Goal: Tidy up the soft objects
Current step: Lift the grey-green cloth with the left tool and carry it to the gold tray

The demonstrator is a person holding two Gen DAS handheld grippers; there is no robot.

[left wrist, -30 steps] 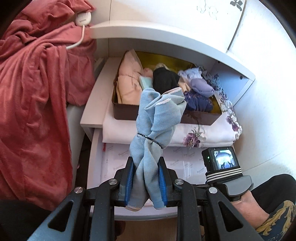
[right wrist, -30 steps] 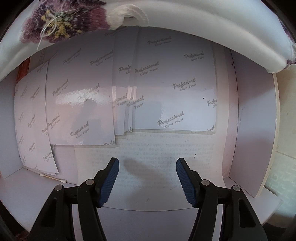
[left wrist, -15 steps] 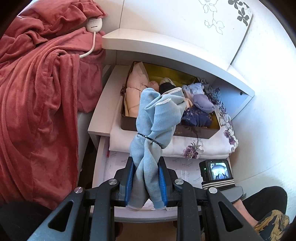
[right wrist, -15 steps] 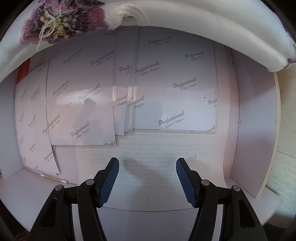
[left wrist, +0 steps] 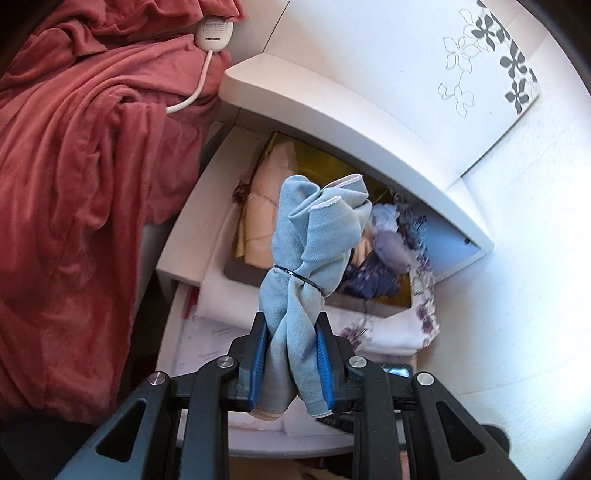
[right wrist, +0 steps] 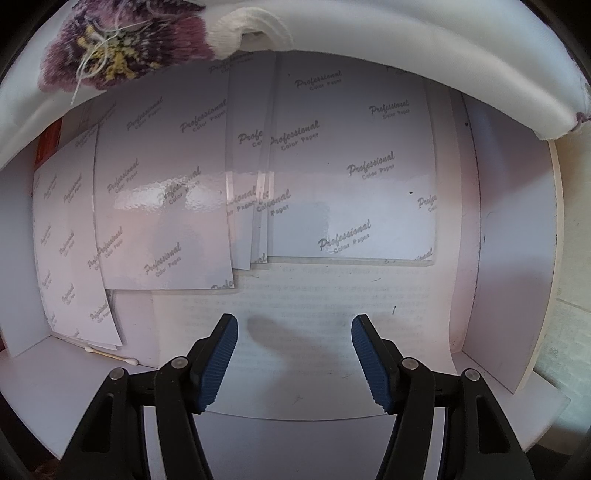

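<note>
A home bedroom: a red blanket point(left wrist: 74, 177) lies on the bed beside a white nightstand point(left wrist: 332, 110) holding a box of folded clothes point(left wrist: 258, 221).

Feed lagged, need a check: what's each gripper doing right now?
Left gripper: jaws shut on the light blue cloth bundle.
Right gripper: jaws open, holding nothing, above the paper sheets.

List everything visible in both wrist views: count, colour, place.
blue cloth bundle: 1, light blue, tied with a dark band, in the left gripper
storage box: 1, dark, on the shelf, holding folded fabrics
floral cloth: 1, white with purple flowers, under the box
blanket: 1, red, left
corded controller: 1, white, on the blanket
paper sheets: several, white, printed, in the drawer
cotton swab: 1, white, drawer's left
left gripper: shut on the bundle
right gripper: open, empty
</note>
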